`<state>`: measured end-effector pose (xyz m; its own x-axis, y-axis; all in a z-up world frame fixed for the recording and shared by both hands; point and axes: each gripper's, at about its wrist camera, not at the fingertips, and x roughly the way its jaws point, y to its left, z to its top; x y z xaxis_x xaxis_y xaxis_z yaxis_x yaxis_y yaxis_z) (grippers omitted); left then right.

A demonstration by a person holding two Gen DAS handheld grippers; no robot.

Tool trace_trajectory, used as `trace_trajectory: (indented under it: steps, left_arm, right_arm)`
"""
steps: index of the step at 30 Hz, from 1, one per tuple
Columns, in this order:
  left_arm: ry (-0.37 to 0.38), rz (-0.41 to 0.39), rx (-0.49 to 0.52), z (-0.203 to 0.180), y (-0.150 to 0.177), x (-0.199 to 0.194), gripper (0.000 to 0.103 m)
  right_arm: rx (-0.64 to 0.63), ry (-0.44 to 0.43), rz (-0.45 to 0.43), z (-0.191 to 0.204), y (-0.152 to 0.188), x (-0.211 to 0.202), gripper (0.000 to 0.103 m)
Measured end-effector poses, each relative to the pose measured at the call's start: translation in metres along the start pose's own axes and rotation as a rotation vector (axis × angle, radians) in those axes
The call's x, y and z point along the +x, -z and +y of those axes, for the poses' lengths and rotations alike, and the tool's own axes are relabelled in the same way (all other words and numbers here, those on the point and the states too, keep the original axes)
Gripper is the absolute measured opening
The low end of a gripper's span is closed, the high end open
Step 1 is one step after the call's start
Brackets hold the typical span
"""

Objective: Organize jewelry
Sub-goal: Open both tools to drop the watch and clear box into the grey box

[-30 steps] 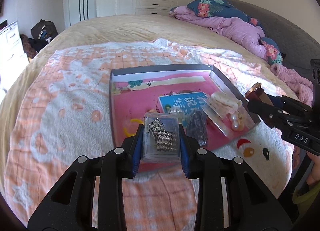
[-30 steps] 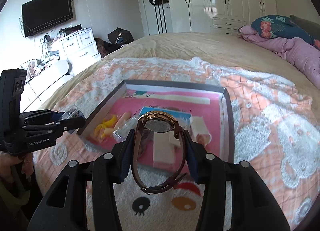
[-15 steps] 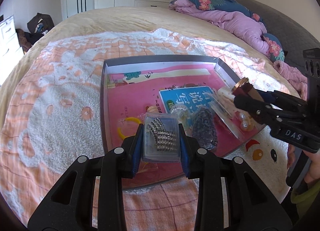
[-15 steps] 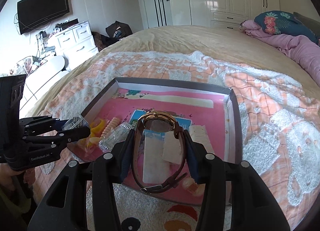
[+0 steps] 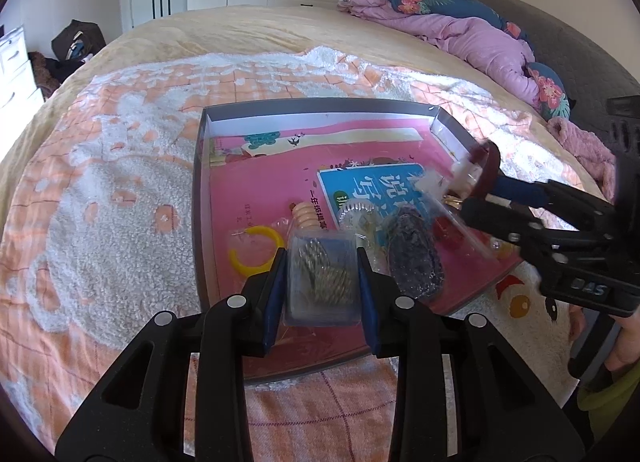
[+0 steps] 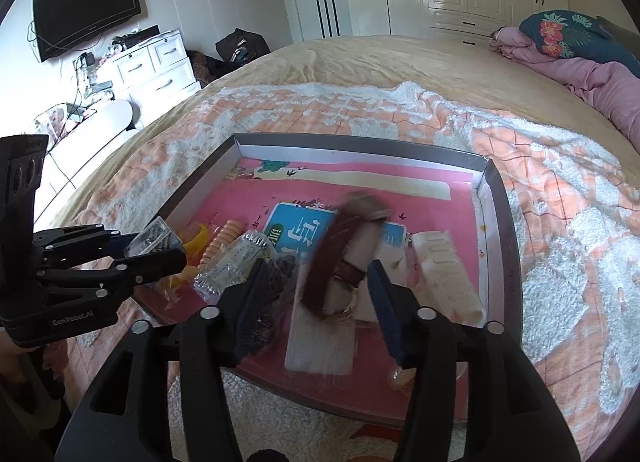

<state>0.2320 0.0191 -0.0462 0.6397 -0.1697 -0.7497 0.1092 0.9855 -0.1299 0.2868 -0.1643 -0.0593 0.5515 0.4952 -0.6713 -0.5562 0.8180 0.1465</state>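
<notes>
**Over the tray, two grippers at work**

Above the gray tray (image 5: 199,197) on the bed (image 5: 100,189), we see our left gripper (image 5: 322,262) pinching a clear case of sparkly jewelry (image 5: 322,278). Our right gripper (image 6: 320,302) stands spread; the brown watch (image 6: 340,258), blurred, sits loose between its fingers, over the tray's pink floor.

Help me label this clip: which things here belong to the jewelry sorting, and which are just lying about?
Job: left tool gripping clear case; right tool; brown watch; grey tray; yellow bangle.
Lying about: purple duvet; TV; white dresser.
</notes>
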Motion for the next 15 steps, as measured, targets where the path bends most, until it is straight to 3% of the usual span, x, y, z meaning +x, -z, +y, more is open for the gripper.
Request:
trace_trajectory:
  steps: [5, 15]
  left_arm:
    - [-0.008, -0.015, 0.005, -0.003, 0.0, -0.007, 0.055]
    - [-0.033, -0.09, 0.008, -0.013, 0.004, -0.05, 0.077]
  right_arm:
    - [0.032, -0.002, -0.039, -0.004, 0.004, -0.021, 0.068]
    - [0.072, 0.007, -0.144, -0.001, 0.023, -0.087, 0.092]
